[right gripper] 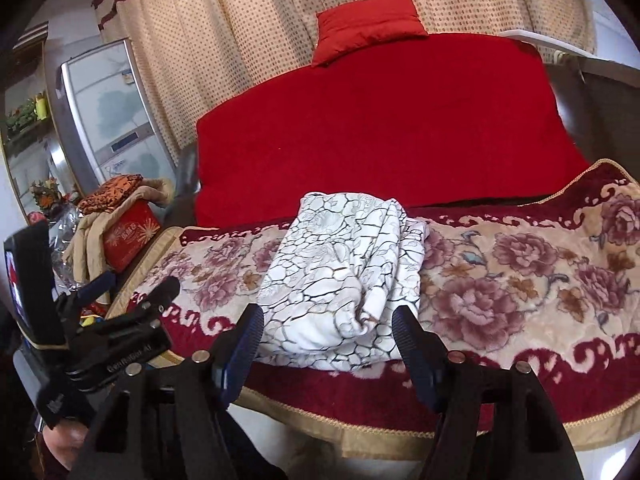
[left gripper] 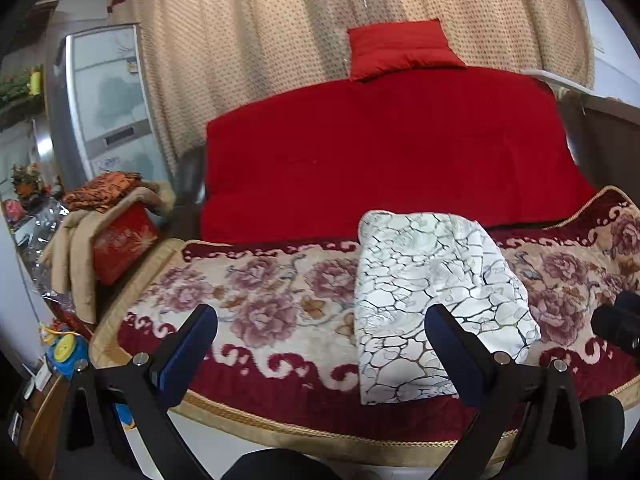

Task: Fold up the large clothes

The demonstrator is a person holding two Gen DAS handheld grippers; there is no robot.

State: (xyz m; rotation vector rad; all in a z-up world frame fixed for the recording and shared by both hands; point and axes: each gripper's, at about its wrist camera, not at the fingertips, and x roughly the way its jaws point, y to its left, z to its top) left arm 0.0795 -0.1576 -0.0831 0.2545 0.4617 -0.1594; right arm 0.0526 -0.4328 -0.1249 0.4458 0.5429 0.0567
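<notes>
1. Centre of both frames: the white garment (left gripper: 436, 304) with a dark crackle pattern lies folded into a compact bundle on the floral blanket (left gripper: 256, 292), which covers the near surface; behind it, in the upper half, a red cover (left gripper: 384, 152) and a red cushion (left gripper: 400, 48) stand before a dotted curtain (left gripper: 256, 40)
2. Left claw (left gripper: 320, 344), lower centre of its own view: jaws spread wide, nothing between them; the right-hand finger overlaps the bundle's near edge in the picture, but contact cannot be confirmed
3. Right claw (right gripper: 328, 340), lower centre of its own view: released, with the bundle's near end showing between the two fingers; the pads do not appear to press the cloth
4. Left claw is also seen at the lower left of the right wrist view, clear of the garment
5. Judgement: folding of this piece looks finished; the step in hand is letting go and backing off
6. Next move calls for either tidying the loose flap at the bundle's right side, or fetching another garment; none is evident, save a heap (left gripper: 108, 196) at mid left
</notes>
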